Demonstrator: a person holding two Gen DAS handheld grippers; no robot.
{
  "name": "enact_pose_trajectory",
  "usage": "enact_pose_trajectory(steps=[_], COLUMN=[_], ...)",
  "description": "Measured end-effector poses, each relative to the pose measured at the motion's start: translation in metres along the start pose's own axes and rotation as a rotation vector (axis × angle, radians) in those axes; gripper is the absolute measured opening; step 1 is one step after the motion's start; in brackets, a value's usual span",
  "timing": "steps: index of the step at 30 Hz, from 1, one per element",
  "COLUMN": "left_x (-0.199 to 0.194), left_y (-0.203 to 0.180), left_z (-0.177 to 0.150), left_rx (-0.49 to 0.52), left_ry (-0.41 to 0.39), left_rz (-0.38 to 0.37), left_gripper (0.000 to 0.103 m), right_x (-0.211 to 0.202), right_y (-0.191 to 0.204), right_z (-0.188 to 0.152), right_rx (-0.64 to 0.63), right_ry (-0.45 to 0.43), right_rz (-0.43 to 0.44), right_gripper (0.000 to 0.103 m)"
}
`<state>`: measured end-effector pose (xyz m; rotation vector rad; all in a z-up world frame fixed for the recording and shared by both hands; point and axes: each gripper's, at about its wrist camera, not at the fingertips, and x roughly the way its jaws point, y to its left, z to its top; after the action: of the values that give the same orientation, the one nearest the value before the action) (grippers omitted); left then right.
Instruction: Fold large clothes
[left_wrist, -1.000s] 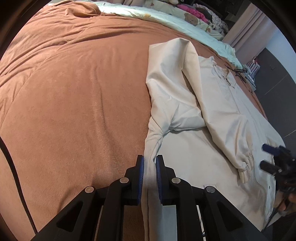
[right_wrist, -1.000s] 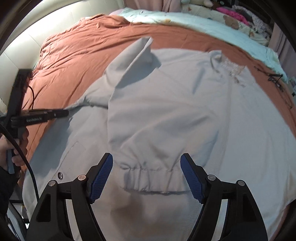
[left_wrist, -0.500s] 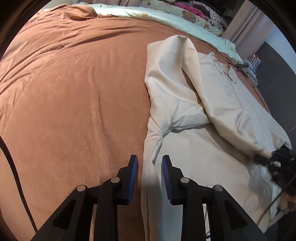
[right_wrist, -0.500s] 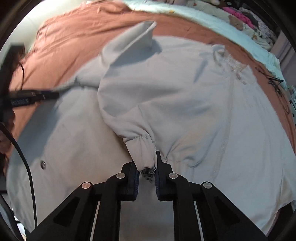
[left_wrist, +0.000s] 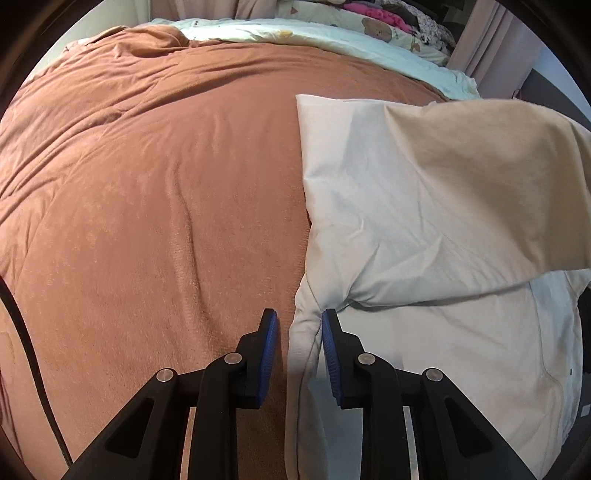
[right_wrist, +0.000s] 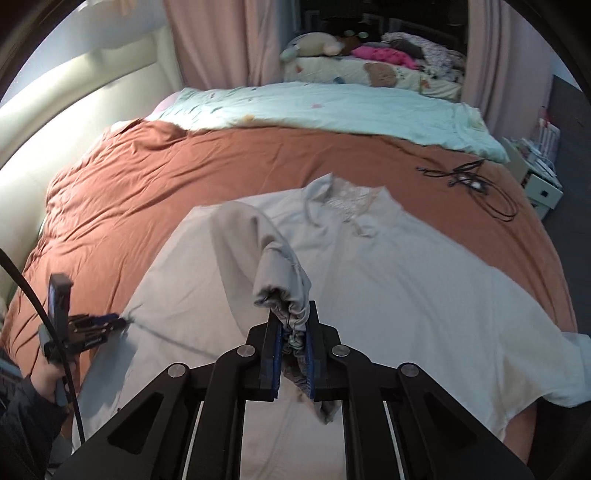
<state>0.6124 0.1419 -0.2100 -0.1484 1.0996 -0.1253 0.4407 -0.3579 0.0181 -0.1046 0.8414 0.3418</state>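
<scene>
Your right gripper (right_wrist: 291, 345) is clamped on the gathered cuff (right_wrist: 284, 306) of the cream garment (right_wrist: 406, 280), which lies spread across the rust-brown bedspread (right_wrist: 184, 166) (sleeve lifted clear). Your left gripper (left_wrist: 299, 345), jaws narrowly parted after closing slightly, straddles the garment's side edge, apparently without pinching it.

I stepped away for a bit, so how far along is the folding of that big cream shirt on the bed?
Early. The shirt lies spread flat on the brown bedspread. In hand: the right gripper is shut on the sleeve cuff, lifted above the body; the left gripper straddles the side edge. No completed fold shows; sleeves and body remain.
</scene>
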Motion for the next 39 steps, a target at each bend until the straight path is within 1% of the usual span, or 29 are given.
enact_pose_trajectory(steps=[1, 3, 6, 7, 8, 10, 11, 12, 15, 16, 19, 20, 22, 23, 24, 26, 28, 31, 32, 34, 37, 38, 39], left_x=[0.000, 0.001, 0.000, 0.000, 0.000, -0.002, -0.004, -0.006, -0.017, -0.021, -0.024, -0.023, -0.017, -0.012, -0.008, 0.005, 0.014, 0.017, 0.015, 0.007, -0.011, -0.015, -0.020], left_y=[0.001, 0.003, 0.005, 0.005, 0.004, 0.002, 0.001, 0.001, 0.000, -0.002, -0.012, -0.017, -0.025, -0.029, -0.032, -0.041, -0.046, -0.052, -0.054, -0.063, -0.082, -0.088, -0.094], left_z=[0.000, 0.000, 0.001, 0.001, 0.001, 0.003, 0.003, 0.004, 0.007, 0.010, 0.017, 0.019, 0.022, 0.023, 0.023, 0.023, 0.022, 0.025, 0.025, 0.027, 0.027, 0.028, 0.028], left_rx=[0.003, 0.004, 0.002, 0.001, 0.002, 0.009, 0.009, 0.008, 0.001, 0.003, 0.015, 0.020, 0.034, 0.041, 0.049, 0.072, 0.087, 0.091, 0.092, 0.108, 0.136, 0.140, 0.142], left_ry=[0.001, 0.002, 0.007, 0.010, 0.014, 0.017, 0.017, 0.014, -0.002, -0.012, -0.032, -0.032, -0.026, -0.019, -0.011, 0.017, 0.032, 0.039, 0.039, 0.032, 0.016, 0.014, 0.012], left_rz=[0.003, 0.007, 0.003, 0.002, 0.003, 0.005, 0.005, 0.001, -0.037, -0.040, -0.023, -0.020, -0.015, -0.012, -0.008, 0.017, 0.046, 0.066, 0.068, 0.072, 0.053, 0.046, 0.039], left_gripper=[0.025, 0.024, 0.024, 0.024, 0.024, 0.025, 0.024, 0.024, 0.025, 0.025, 0.025, 0.025, 0.025, 0.025, 0.025, 0.025, 0.025, 0.025, 0.025, 0.025, 0.025, 0.027, 0.033], right_x=[-0.003, 0.009, 0.035, 0.045, 0.052, 0.068, 0.071, 0.072, 0.074, 0.079, 0.097, 0.104, 0.123, 0.131, 0.141, 0.161, 0.171, 0.167, 0.159, 0.143, 0.114, 0.104, 0.093], right_y=[-0.001, -0.010, -0.026, -0.031, -0.037, -0.043, -0.046, -0.047, -0.052, -0.050, -0.044, -0.041, -0.033, -0.034, -0.030, -0.027, -0.034, -0.040, -0.038, -0.042, -0.064, -0.074, -0.082], right_z=[0.002, -0.005, -0.023, -0.030, -0.034, -0.050, -0.056, -0.063, -0.080, -0.088, -0.110, -0.117, -0.133, -0.138, -0.146, -0.158, -0.159, -0.154, -0.152, -0.150, -0.145, -0.148, -0.149], right_rx=[0.010, 0.041, 0.093, 0.115, 0.135, 0.168, 0.179, 0.187, 0.221, 0.232, 0.233, 0.228, 0.209, 0.200, 0.188, 0.164, 0.172, 0.192, 0.189, 0.203, 0.244, 0.266, 0.283], right_ry=[0.002, 0.014, 0.051, 0.069, 0.091, 0.121, 0.117, 0.104, 0.105, 0.115, 0.159, 0.170, 0.209, 0.231, 0.261, 0.296, 0.288, 0.259, 0.236, 0.193, 0.135, 0.117, 0.104], right_rz=[-0.011, -0.036, -0.099, -0.121, -0.139, -0.166, -0.175, -0.171, -0.123, -0.097, -0.068, -0.069, -0.076, -0.077, -0.085, -0.126, -0.124, -0.151, -0.154, -0.135, -0.116, -0.117, -0.116], right_gripper=[0.007, 0.007, 0.007, 0.009, 0.014, 0.033, 0.059, 0.074, 0.074, 0.074, 0.074, 0.074, 0.070, 0.065, 0.062, 0.062, 0.062, 0.062, 0.062, 0.062, 0.062, 0.062, 0.062])
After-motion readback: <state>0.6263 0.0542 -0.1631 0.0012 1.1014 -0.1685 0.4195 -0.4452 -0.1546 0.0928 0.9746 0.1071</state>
